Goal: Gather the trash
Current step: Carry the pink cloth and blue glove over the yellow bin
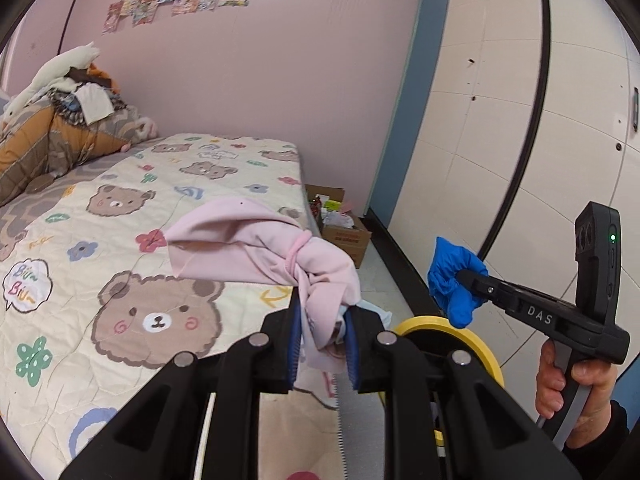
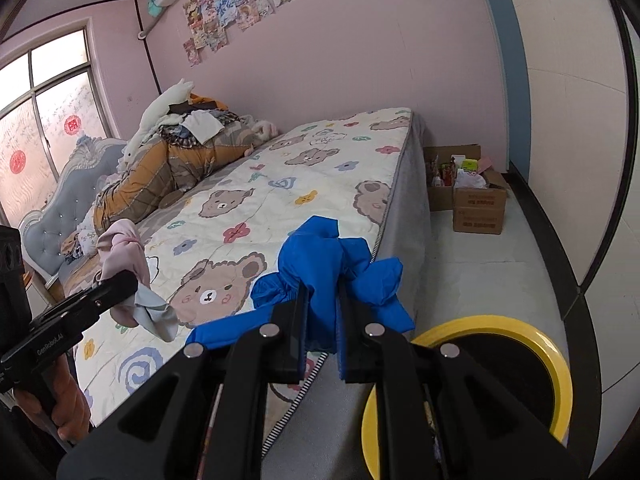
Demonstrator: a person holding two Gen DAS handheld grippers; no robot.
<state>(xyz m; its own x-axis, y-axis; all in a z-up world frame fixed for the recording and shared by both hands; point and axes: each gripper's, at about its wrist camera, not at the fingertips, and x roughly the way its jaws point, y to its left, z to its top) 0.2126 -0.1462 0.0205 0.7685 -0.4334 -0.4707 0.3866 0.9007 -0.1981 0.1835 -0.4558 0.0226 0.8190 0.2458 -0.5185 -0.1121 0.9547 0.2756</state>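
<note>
My left gripper [image 1: 322, 312] is shut on a knotted pink cloth [image 1: 256, 244] with a bit of pale blue fabric, held above the bed's edge; it also shows in the right wrist view [image 2: 124, 252]. My right gripper [image 2: 323, 300] is shut on a crumpled blue glove [image 2: 328, 268], also seen in the left wrist view [image 1: 452, 280]. A yellow-rimmed round bin with a black inside [image 2: 516, 336] stands on the floor beside the bed, below and just right of both grippers; it shows in the left wrist view [image 1: 448, 326] too.
A bed with a bear-print quilt [image 1: 132, 240] fills the left; piled clothes and bedding [image 2: 180, 148] lie at its head. Open cardboard boxes of clutter [image 2: 472, 196] stand on the floor by the pink wall. A pale wardrobe [image 1: 520, 120] runs along the right.
</note>
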